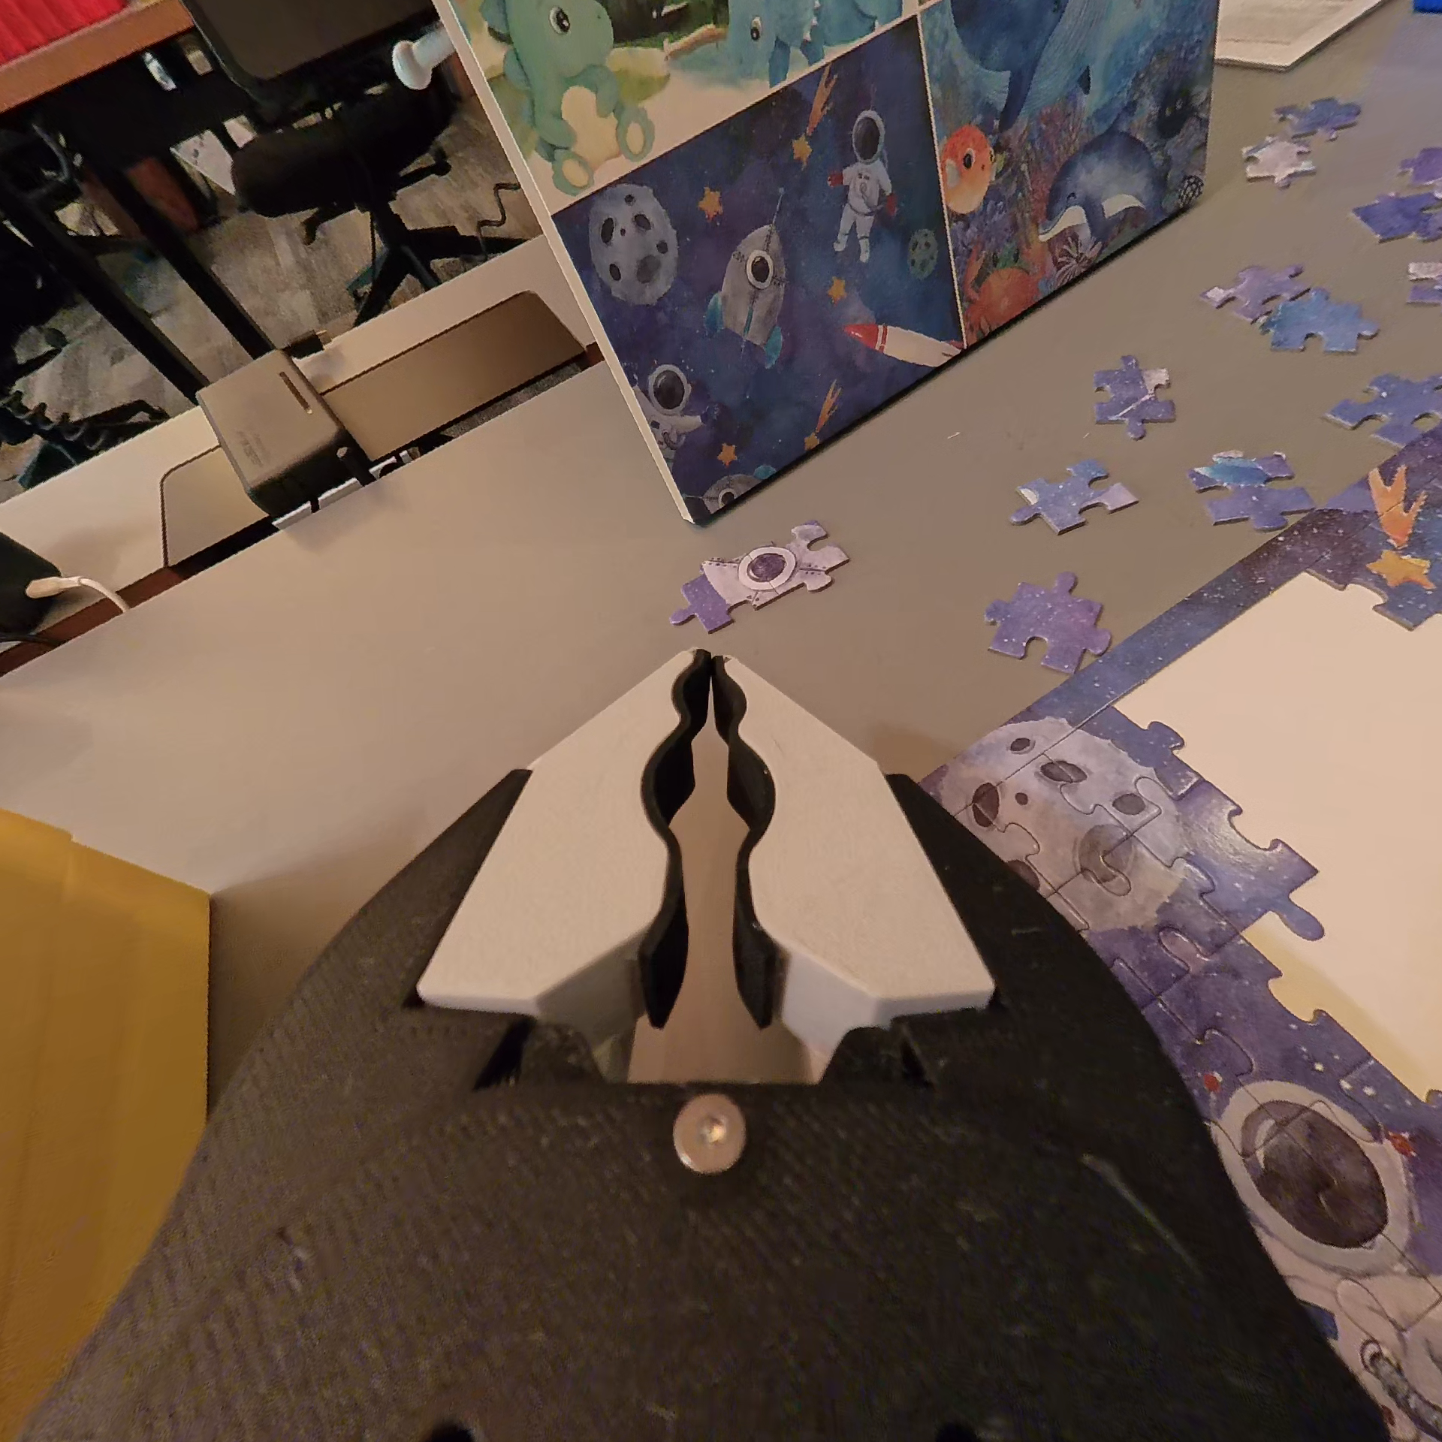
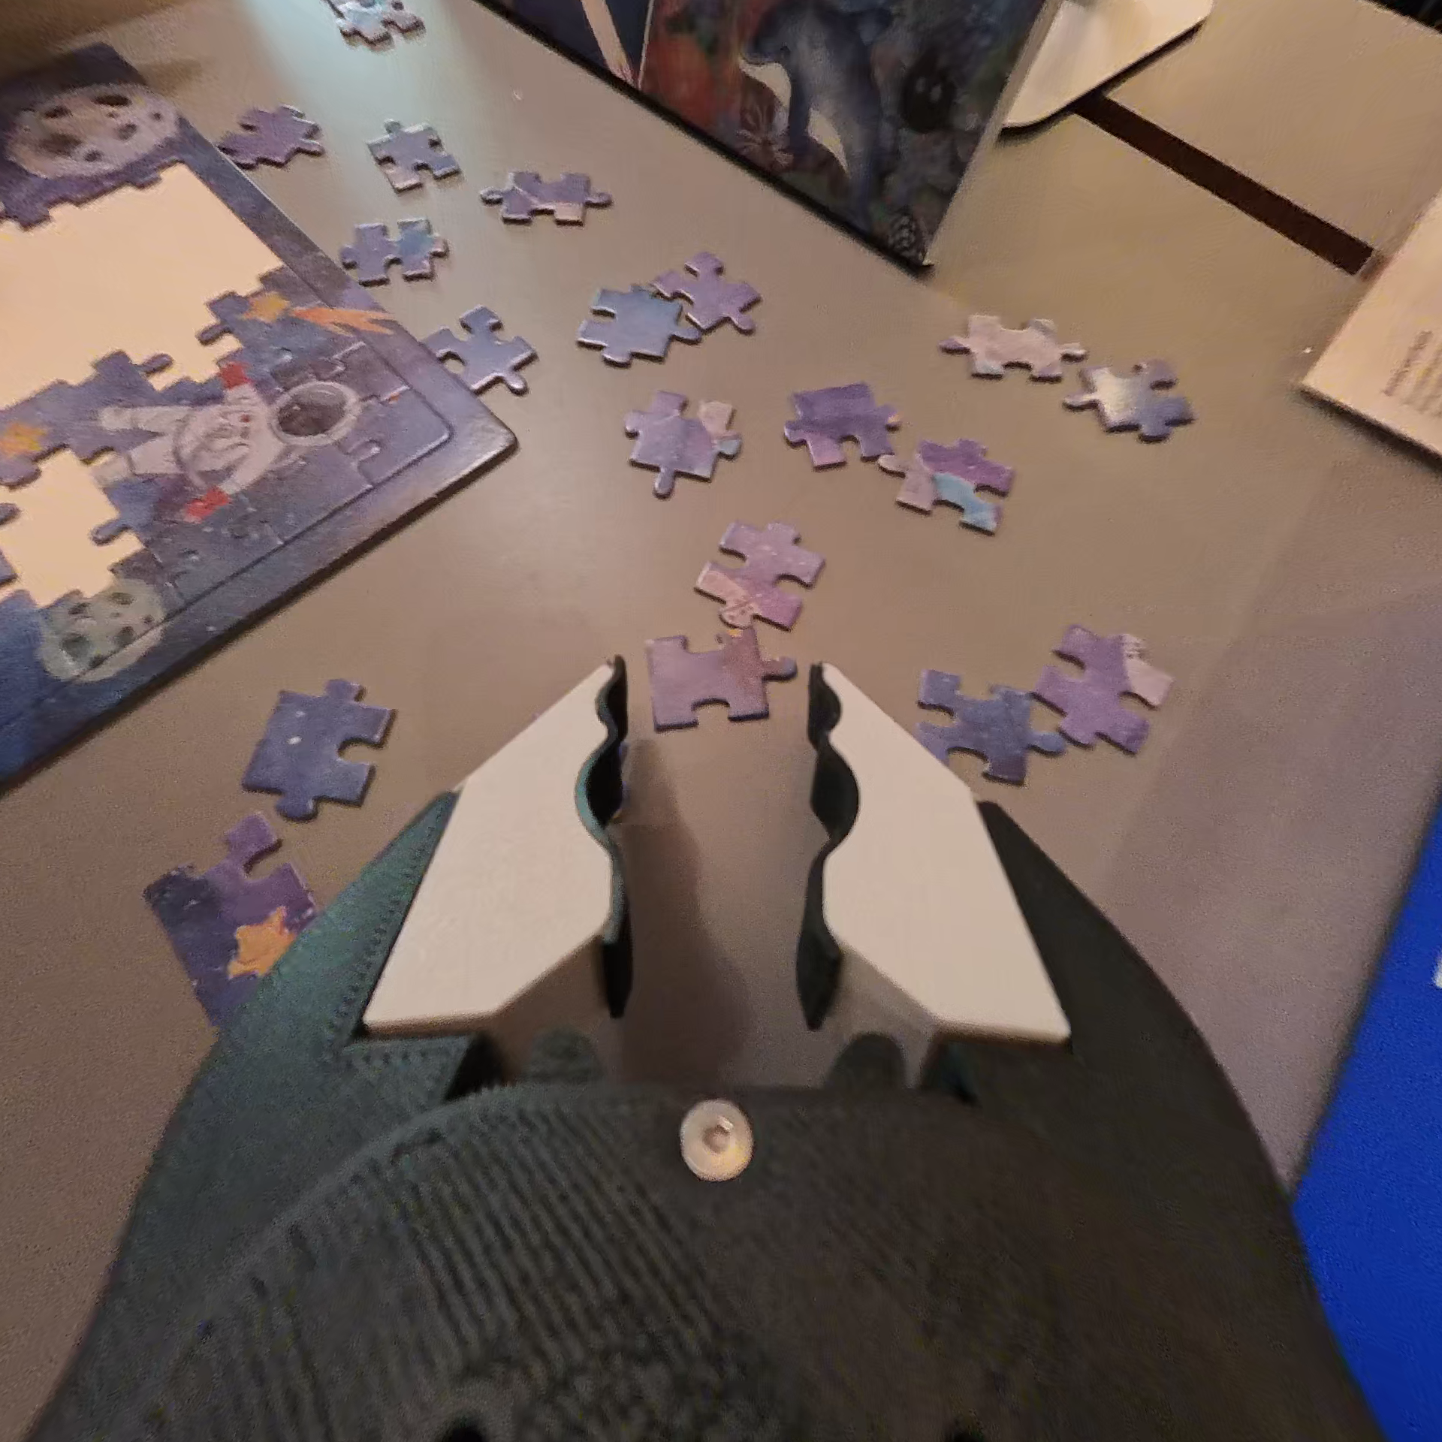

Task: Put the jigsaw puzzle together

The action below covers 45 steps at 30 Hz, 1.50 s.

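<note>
1. Hovering low over the grey table, the right claw stands open with its two white fingers well apart; it holds nothing.
2. Between its tips, a little ahead of them, lies a flat purple cardboard puzzle piece. There is a gap on both sides, so no pad presses on it.
3. A second purple piece with a pale corner lies just beyond it, and they look almost touching at one knob.
4. More loose purple and blue pieces are spread around, for example a dark blue piece with white dots to the left and a joined pair to the right.
5. The half-built space puzzle in its dark frame is at the left, well apart from the right claw.
6. The left claw is closed tip against tip, with nothing between the tips, above bare table. The thing nearest to it is a small joined pair of pieces showing a rocket window.
7. An upright puzzle box with space pictures stands behind that pair.
8. I judge the piece at the right claw to be very light, thin and rather stiff, lying flat, so it could slide easily. The hold should be at two opposite edges, not on the thin knobs, which may bend.
</note>
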### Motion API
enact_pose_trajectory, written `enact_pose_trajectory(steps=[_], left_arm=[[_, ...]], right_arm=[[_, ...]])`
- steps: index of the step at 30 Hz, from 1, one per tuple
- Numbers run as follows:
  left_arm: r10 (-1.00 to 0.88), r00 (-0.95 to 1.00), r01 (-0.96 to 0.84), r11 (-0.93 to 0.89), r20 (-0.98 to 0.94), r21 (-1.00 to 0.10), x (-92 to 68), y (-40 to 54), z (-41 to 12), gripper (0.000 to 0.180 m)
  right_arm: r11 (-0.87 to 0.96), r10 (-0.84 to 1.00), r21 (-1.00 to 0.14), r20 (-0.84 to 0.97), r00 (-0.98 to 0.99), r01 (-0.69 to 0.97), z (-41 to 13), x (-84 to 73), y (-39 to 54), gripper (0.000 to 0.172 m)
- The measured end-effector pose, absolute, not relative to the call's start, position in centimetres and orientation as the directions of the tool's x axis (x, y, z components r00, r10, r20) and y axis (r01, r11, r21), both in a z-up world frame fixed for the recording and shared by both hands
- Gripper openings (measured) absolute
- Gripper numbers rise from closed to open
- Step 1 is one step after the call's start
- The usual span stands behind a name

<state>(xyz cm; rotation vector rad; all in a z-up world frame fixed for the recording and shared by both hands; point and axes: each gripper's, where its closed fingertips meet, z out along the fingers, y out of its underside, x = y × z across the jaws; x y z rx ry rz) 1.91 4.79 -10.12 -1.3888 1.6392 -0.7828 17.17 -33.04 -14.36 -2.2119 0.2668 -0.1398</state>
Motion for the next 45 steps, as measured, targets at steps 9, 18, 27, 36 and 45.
enact_pose_trajectory(steps=[9, 18, 27, 36, 45], left_arm=[[-0.979, -0.047, -0.462, 0.196, -0.197, -0.865, 1.9, 4.7, -10.1, 0.0], [-0.979, -0.046, -0.459, 0.196, -0.197, -0.867, 1.9, 4.7, -10.0, 0.0], [-0.98, -0.045, -0.46, 0.193, -0.194, -0.867, 2.0, 4.7, -10.1, 0.0], [-0.98, -0.053, -0.441, 0.195, -0.192, -0.876, 2.0, 4.4, -9.6, 0.0], [-0.978, -0.07, -0.43, 0.209, -0.198, -0.878, 2.0, 3.8, -9.3, 0.0]], right_arm=[[-0.645, -0.222, -0.75, -0.001, 0.975, -0.147, -15.7, 16.3, -32.6, 0.032], [-0.646, -0.198, -0.753, 0.009, 0.98, -0.124, -15.5, 15.4, -32.1, 0.029], [-0.506, -0.087, -0.862, 0.014, 0.996, -0.032, -11.0, 11.0, -28.1, 0.029], [-0.445, 0.247, -0.886, 0.018, 0.969, 0.13, -9.2, -2.4, -19.3, 0.029], [-0.519, 0.445, -0.82, -0.019, 0.895, 0.241, -12.5, -11.8, -14.8, 0.029]])
